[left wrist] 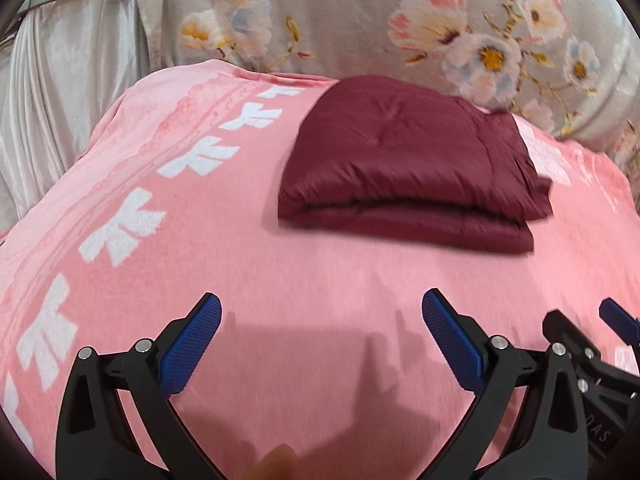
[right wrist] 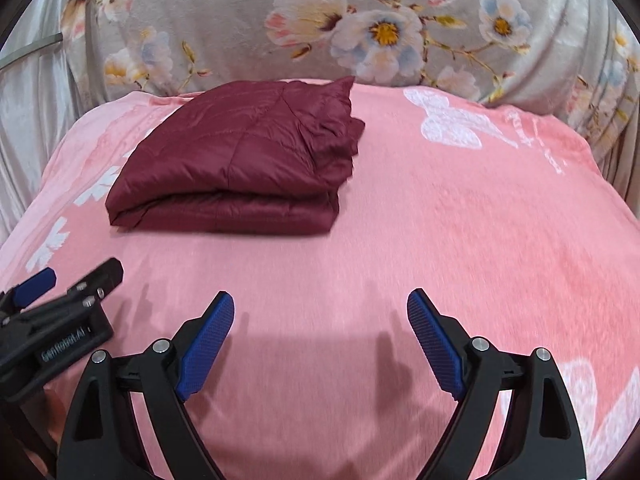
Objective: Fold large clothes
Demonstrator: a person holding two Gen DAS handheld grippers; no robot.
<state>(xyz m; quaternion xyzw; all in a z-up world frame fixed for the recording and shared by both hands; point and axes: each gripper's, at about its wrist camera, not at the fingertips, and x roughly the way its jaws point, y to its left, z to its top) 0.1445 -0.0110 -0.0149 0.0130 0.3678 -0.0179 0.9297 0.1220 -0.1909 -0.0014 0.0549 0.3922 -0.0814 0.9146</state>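
Observation:
A dark maroon quilted garment (left wrist: 404, 160) lies folded in a thick rectangle on the pink blanket (left wrist: 280, 280); it also shows in the right wrist view (right wrist: 240, 160), left of centre. My left gripper (left wrist: 322, 312) is open and empty, well short of the garment's near folded edge. My right gripper (right wrist: 320, 312) is open and empty too, also back from the garment and to its right. Each gripper shows at the edge of the other's view: the right one (left wrist: 592, 344) and the left one (right wrist: 60, 300).
The pink blanket has white flower and butterfly prints (right wrist: 448, 120). A grey floral blanket (right wrist: 360, 20) rises behind it. Pale satin fabric (left wrist: 60, 80) hangs at the left.

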